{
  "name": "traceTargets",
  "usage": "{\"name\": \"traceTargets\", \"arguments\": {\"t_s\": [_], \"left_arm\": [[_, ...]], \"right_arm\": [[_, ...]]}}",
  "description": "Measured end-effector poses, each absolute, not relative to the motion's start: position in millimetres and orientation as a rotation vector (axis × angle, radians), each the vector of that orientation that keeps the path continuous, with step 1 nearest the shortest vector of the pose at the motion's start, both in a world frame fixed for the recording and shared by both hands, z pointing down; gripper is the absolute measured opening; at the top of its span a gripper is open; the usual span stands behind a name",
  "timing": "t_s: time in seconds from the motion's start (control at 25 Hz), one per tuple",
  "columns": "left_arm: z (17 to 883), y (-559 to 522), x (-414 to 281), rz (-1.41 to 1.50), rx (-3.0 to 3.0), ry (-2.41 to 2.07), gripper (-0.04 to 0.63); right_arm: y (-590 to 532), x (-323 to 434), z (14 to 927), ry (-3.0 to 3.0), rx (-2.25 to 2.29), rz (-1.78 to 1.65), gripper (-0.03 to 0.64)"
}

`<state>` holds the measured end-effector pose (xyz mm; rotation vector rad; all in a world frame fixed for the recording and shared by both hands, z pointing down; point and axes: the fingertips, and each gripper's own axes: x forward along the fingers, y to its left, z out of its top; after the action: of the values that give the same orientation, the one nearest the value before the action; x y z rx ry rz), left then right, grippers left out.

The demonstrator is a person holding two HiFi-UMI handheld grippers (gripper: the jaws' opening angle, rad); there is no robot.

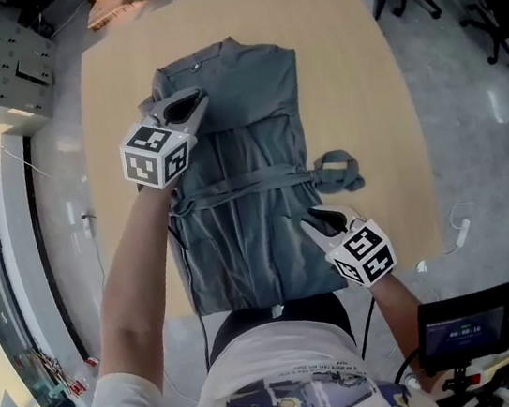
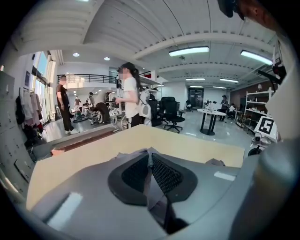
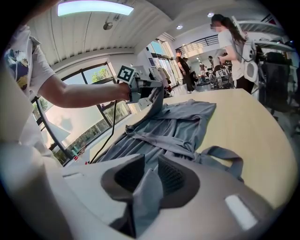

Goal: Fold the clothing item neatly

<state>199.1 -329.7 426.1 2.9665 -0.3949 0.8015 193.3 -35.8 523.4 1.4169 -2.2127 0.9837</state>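
On table (image 1: 347, 61): garment (image 1: 252, 122) | right gripper (image 1: 309, 224) pinches it | left gripper (image 1: 197, 98) likewise, apparently

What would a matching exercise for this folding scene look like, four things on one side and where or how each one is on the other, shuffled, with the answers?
Things:
1. left gripper
2. right gripper
3. belt loop
4. table

Places or states:
A. lies on bare tabletop beside the garment, at the head view's right
B. shut on fabric near the collar end, far from the person
C. shut on fabric near the end closest to the person
D. light wood colour, under the garment

Pairs: 1-B, 2-C, 3-A, 4-D
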Motion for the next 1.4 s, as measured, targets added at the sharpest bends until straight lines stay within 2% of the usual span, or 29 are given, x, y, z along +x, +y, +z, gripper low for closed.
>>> {"name": "traceTargets", "arguments": {"t_s": [0.6, 0.8, 1.04, 1.4], "left_arm": [[543, -298, 276, 1.302, 2.932, -0.139, 0.032], [568, -291, 284, 1.426, 2.863, -0.082, 0.103], [570, -282, 286, 1.427, 2.856, -0.032, 0.127], [535, -287, 269, 1.303, 2.888, -0.113, 0.130]], "right_arm": [[-18, 219, 552, -2.153, 1.499, 1.066, 0.080], [-14, 223, 554, -2.132, 1.524, 1.089, 0.080], [-14, 220, 556, -2.132, 1.519, 1.098, 0.080], [-21, 216, 554, -2.152, 1.475, 1.055, 0.080]]}}
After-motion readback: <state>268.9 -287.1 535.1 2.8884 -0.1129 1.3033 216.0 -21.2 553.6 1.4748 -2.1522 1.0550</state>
